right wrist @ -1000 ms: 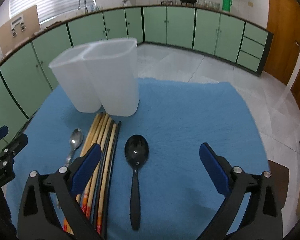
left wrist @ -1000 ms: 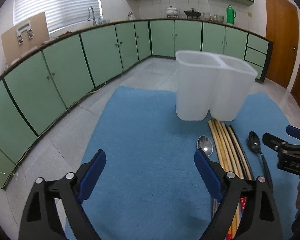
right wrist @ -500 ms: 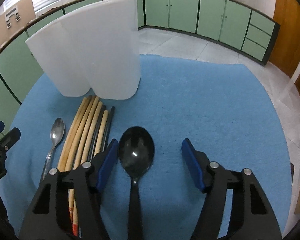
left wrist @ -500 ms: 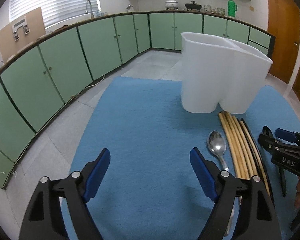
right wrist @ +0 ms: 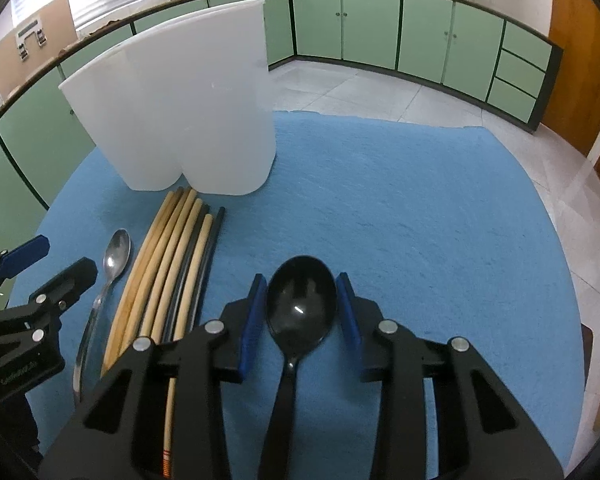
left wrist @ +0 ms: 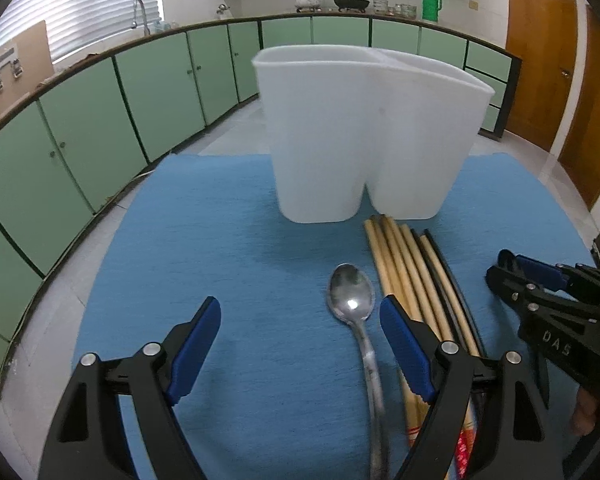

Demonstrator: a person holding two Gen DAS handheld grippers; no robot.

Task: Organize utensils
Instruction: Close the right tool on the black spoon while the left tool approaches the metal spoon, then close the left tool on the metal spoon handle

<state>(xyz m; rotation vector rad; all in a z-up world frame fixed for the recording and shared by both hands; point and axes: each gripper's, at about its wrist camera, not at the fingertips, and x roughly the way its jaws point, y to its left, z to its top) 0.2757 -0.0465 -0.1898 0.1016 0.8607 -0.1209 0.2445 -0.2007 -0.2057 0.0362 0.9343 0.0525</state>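
A white two-compartment holder (left wrist: 360,140) (right wrist: 188,112) stands upright on a blue mat (left wrist: 220,240) (right wrist: 420,220). In front of it lie a bundle of wooden and black chopsticks (left wrist: 404,264) (right wrist: 168,276) and a metal spoon (left wrist: 350,292) (right wrist: 116,254). My left gripper (left wrist: 300,308) (right wrist: 56,262) hangs open low over the mat. The metal spoon's handle runs between its fingers, close to the right one. My right gripper (right wrist: 302,280) (left wrist: 498,266) is closing. Its blue pads touch both sides of the black spoon (right wrist: 302,308) at the bowl, and the spoon lies on the mat.
Green cabinets curve around the room behind the mat, with tiled floor between. A wooden door (left wrist: 540,80) is at the right. A person's hand (left wrist: 592,408) holds the right gripper. The mat's right half is bare blue cloth.
The right jaws have drawn in from wide open onto the black spoon's bowl. My left gripper has moved forward and lower, bringing the metal spoon between its fingers.
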